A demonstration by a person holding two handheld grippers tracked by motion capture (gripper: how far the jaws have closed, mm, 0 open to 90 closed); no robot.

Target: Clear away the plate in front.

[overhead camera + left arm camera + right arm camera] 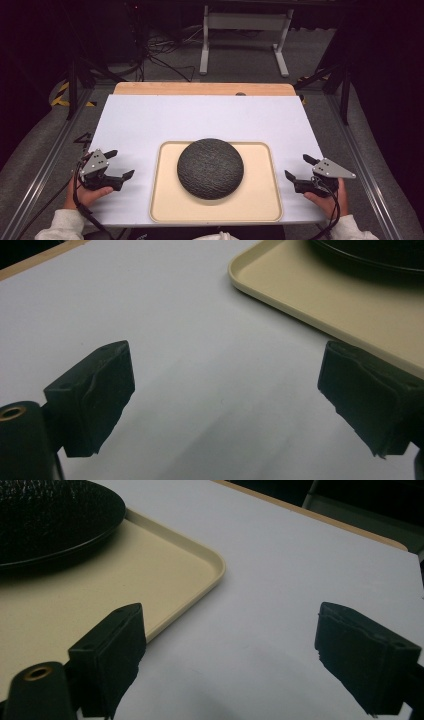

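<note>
Listing what lies before us: one white table top (200, 115), one cream tray (165, 200), one dark round dome (210, 167) with a rough, pebbled surface, and two hand-held grippers. The tray sits near our edge of the table, centred between our hands, and the dome rests on it, slightly toward the far side; we judge that this central spot puts it within equal reach of both hands. We cannot tell whether the dome is a lid, an upturned bowl or a solid piece. The left gripper (120, 164) rests on the bare table just beside the tray's left edge, jaws spread wide and holding nothing; in the left gripper view its two black pads (92, 397) frame plain white surface, with the tray (320, 300) off to one side. The right gripper (300, 167) mirrors it at the tray's right edge, jaws likewise wide apart and empty; in the right gripper view one pad (112, 657) stands just in front of the tray rim (215, 575), with the dome (55, 520) beyond. Neither gripper touches tray or dome. We read the matched, open stance as a ready position, both tools flanking the tray so either can close in on the dome. Count: table one, tray one, dome one, grippers two, jaws four.
</note>
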